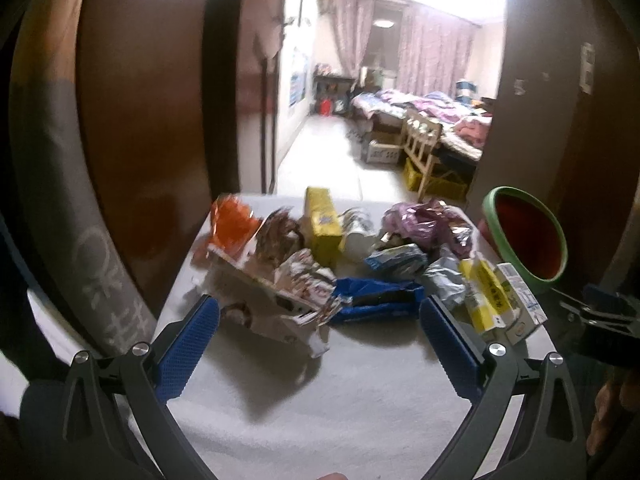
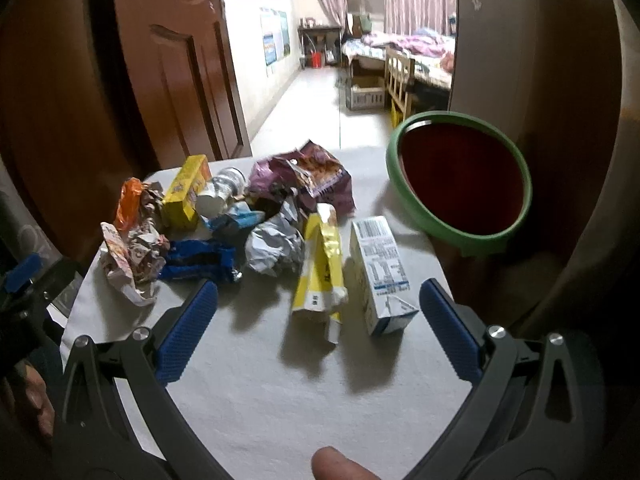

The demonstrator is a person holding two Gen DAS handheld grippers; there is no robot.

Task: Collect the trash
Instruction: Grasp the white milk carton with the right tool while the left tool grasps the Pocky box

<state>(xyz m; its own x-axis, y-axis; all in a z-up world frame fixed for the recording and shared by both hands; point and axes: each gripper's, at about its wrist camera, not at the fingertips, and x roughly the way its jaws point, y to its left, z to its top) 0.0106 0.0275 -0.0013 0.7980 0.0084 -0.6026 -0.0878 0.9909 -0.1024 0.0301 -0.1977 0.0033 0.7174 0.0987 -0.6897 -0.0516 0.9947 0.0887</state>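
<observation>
Trash pile (image 2: 248, 216) lies on the counter (image 2: 280, 380), ahead of both grippers. Left gripper (image 1: 320, 320) and right gripper (image 2: 320, 304): jaws wide, holding nothing. Green bin (image 2: 460, 184) stands right of the pile.

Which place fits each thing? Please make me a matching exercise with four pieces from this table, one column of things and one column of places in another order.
Things:
1. white milk carton
2. orange wrapper
3. green-rimmed bin
4. blue wrapper

Places:
a. far left end of the pile
b. right edge of the table, beyond the trash
c. lying between the yellow box and the bin
d. left part of the pile, near the front

Pairs: 1-c, 2-a, 3-b, 4-d
</observation>
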